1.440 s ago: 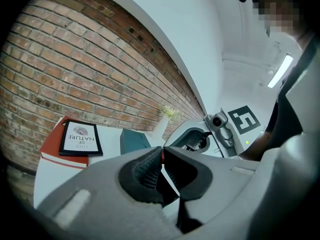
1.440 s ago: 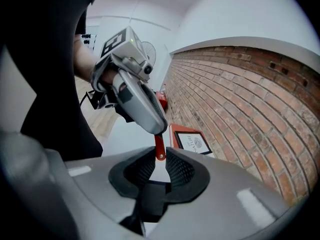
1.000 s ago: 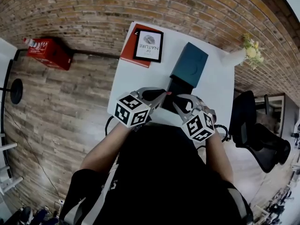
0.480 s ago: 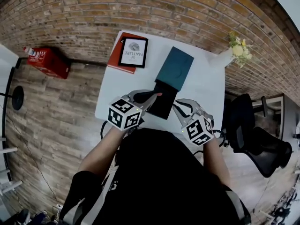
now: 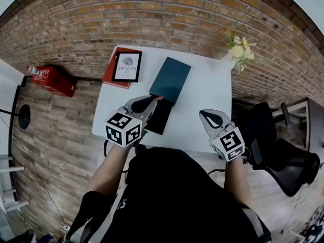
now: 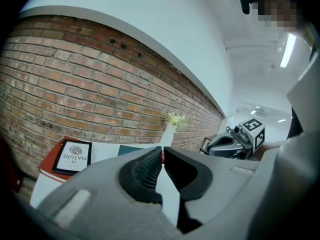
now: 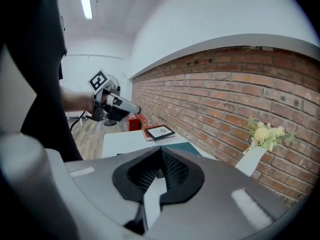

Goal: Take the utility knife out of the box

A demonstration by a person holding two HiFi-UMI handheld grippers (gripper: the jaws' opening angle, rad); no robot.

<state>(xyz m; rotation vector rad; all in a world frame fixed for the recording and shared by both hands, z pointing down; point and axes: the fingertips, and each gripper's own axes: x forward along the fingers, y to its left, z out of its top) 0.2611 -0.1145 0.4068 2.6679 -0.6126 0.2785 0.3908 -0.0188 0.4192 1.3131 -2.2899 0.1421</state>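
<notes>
**A:** Where is the utility knife (image 5: 161, 98) just now?

**B:** At the tips of the left gripper (image 5: 156, 100). Its jaws are pressed almost together on a thin red sliver, which is all of the knife that shows. It hangs above the middle of the table (image 5: 202, 92), over the near end of the box (image 5: 170, 80).

**A:** How does the box lie?

**B:** Flat, with its teal top toward the far edge and its black tray (image 5: 160, 120) slid out toward the near edge. I cannot tell whether the knife touches the tray.

**A:** And the right gripper (image 5: 205, 116)?

**B:** Its jaws are closed on each other with nothing between them. It is over the near right part of the table, well apart from the box.

**A:** Anything else on the table?

**B:** A red book (image 5: 108, 78) with a black-framed card (image 5: 127, 66) on it sits at the far left corner. A white vase (image 5: 223, 63) of flowers stands at the far right corner.
</notes>
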